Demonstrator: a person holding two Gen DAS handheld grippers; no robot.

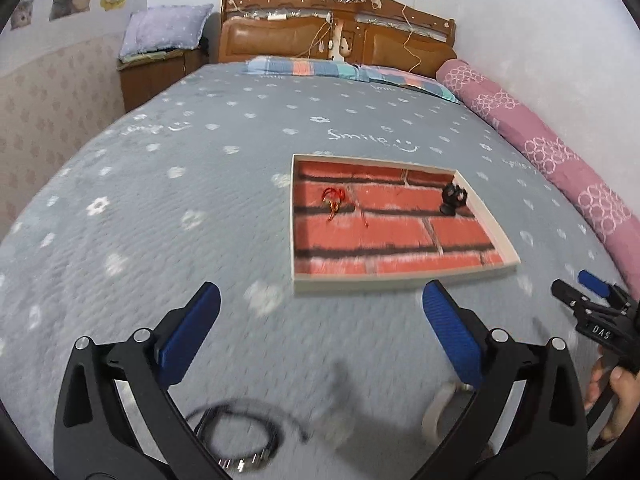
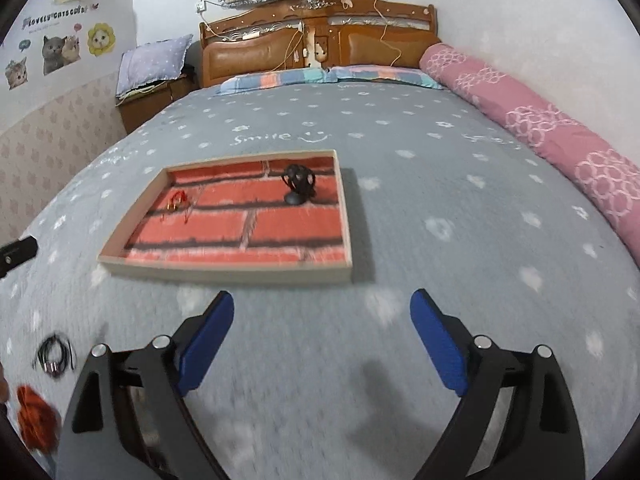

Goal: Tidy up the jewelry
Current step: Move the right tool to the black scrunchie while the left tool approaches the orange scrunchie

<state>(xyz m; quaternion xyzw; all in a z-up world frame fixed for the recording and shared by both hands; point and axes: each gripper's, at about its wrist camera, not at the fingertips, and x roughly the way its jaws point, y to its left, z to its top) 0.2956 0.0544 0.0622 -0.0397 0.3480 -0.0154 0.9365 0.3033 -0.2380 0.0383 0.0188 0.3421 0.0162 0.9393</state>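
A shallow tray (image 1: 396, 278) (image 2: 224, 270) with a red brick-pattern floor lies on the grey bedspread. Inside it rest a red string piece (image 1: 334, 200) (image 2: 178, 202) at the left and a black beaded piece (image 1: 452, 198) (image 2: 299, 184) toward the far right. My left gripper (image 1: 320, 300) hovers over the bed in front of the tray, open and empty. My right gripper (image 2: 322, 310) is also open and empty, in front of the tray; it shows at the right edge (image 1: 584, 288) of the left wrist view. A black cord necklace (image 1: 236, 432) (image 2: 54, 354) lies on the bedspread near me.
A red fabric flower (image 2: 36, 416) lies at the lower left of the right wrist view. A white ring-like object (image 1: 440, 404) lies behind the left gripper's right finger. A rolled pink quilt (image 2: 540, 120) runs along the wall, and pillows and a wooden headboard (image 1: 336, 32) stand at the far end.
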